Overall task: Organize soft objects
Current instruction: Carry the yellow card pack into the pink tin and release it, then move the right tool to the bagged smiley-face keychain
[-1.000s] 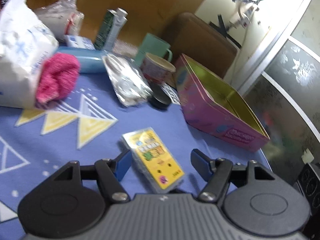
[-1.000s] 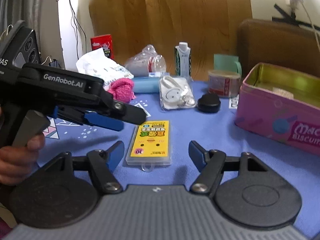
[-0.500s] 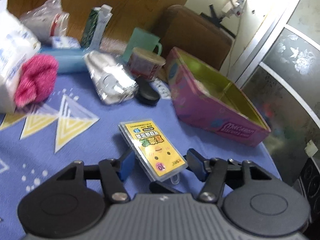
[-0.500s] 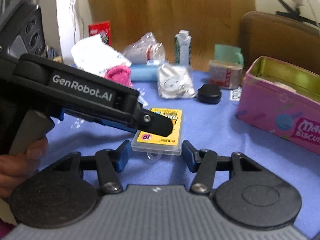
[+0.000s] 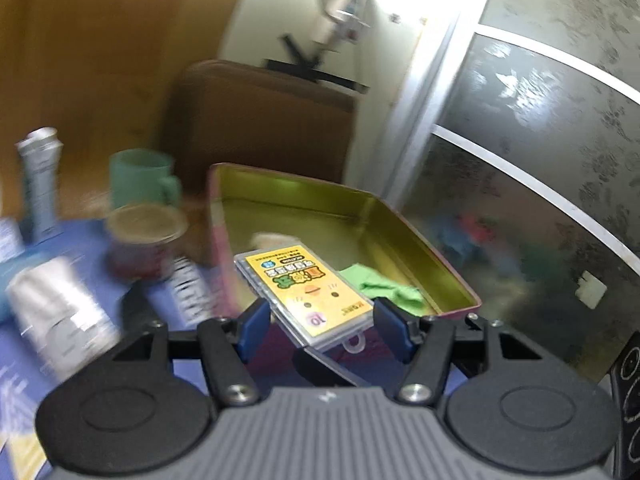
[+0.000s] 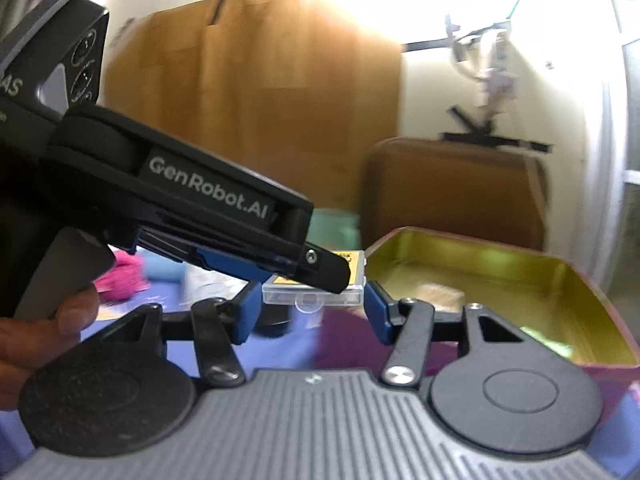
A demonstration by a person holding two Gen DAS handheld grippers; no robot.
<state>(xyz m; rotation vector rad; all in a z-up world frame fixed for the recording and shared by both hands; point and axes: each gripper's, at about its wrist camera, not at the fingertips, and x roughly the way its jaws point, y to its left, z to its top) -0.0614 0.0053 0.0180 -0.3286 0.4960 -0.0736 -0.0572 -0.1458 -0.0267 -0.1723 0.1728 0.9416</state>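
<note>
A clear plastic case with a yellow card (image 5: 304,294) is clamped between the blue pads of both grippers and is lifted off the table. My left gripper (image 5: 322,320) is shut on it, tilted toward the open pink tin (image 5: 424,240). My right gripper (image 6: 312,306) grips the same case (image 6: 354,284) from the near end. The left gripper's body (image 6: 200,200) crosses the right wrist view. The tin (image 6: 592,280) holds a green cloth (image 5: 384,286) and a pale item (image 5: 272,238).
On the blue tablecloth (image 5: 16,368) left of the tin stand a round tub (image 5: 146,240), a teal mug (image 5: 140,178), a carton (image 5: 40,180) and a silvery packet (image 5: 60,316). A pink woolly item (image 6: 124,276) lies far left. A brown chair (image 6: 456,184) stands behind the tin.
Both grippers have closed on the yellow card case, lifted it off the cloth and carried it right, up to the near rim of the pink tin.
</note>
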